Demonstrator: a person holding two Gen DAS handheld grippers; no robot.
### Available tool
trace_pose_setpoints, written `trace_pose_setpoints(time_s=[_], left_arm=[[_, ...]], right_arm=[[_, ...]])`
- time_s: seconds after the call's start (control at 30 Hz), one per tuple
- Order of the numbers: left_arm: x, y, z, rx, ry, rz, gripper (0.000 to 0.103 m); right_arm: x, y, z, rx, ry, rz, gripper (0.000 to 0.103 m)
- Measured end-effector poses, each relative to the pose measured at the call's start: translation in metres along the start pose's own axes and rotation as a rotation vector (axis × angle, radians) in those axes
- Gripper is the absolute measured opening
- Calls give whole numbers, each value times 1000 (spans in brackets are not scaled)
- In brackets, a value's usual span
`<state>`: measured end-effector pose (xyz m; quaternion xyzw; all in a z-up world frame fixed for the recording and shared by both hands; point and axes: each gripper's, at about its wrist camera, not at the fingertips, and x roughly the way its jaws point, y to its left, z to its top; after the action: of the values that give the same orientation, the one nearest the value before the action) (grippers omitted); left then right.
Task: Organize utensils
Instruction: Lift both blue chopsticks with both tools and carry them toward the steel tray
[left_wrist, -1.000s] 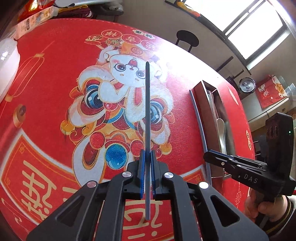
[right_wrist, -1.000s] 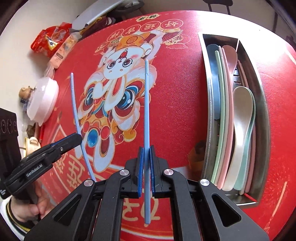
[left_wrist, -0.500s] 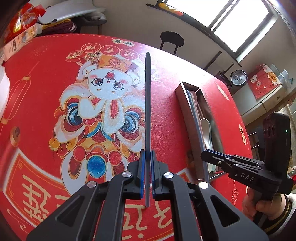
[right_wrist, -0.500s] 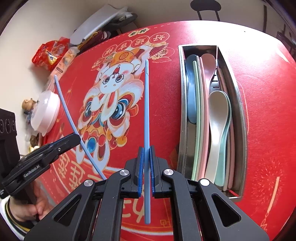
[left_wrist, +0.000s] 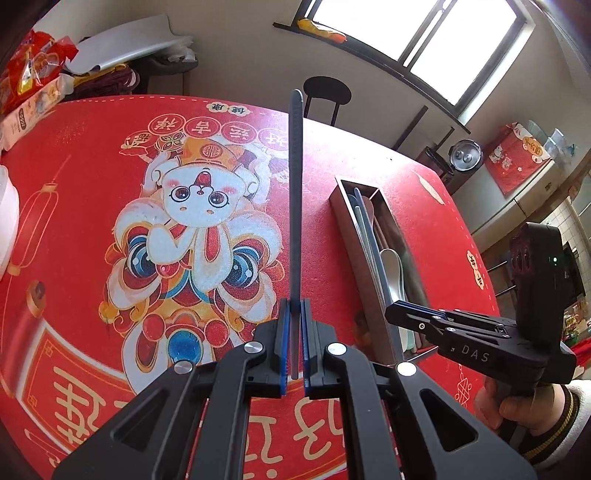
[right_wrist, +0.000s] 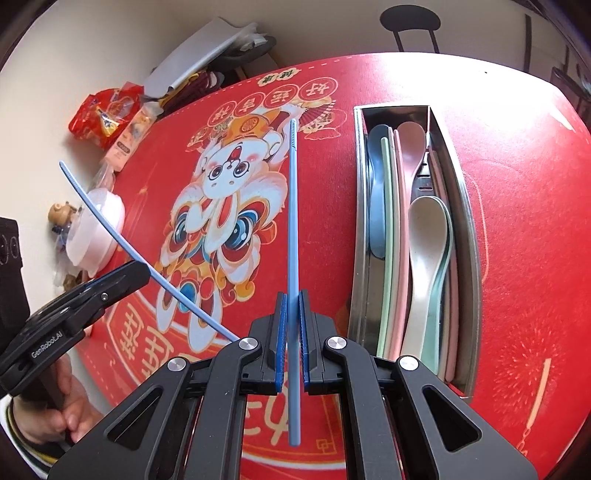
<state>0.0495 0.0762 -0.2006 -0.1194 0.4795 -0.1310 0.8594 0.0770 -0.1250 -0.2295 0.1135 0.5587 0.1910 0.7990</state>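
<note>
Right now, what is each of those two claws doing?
Left gripper: closed on a blue chopstick.
Right gripper: closed on another blue chopstick.

Right gripper (right_wrist: 291, 328) clamping a blue chopstick (right_wrist: 293, 221); left gripper (right_wrist: 122, 275) clamping another; steel tray (right_wrist: 465, 206) of spoons alongside.

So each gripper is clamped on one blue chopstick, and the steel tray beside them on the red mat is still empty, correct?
Not empty. The right wrist view shows the steel tray already holding spoons and chopsticks. The rest stands: left gripper and right gripper each clamp a blue chopstick over the red mat.
</note>
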Motion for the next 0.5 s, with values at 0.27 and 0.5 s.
trace_pose_setpoints(time_s=[0.27, 0.5], left_arm=[[-15, -15, 13, 21, -24, -46, 5], [-8, -51, 31, 67, -12, -138, 5]], right_arm=[[-17, -4, 6, -7, -42, -4, 6], [-41, -29, 15, 19, -102, -51, 6]])
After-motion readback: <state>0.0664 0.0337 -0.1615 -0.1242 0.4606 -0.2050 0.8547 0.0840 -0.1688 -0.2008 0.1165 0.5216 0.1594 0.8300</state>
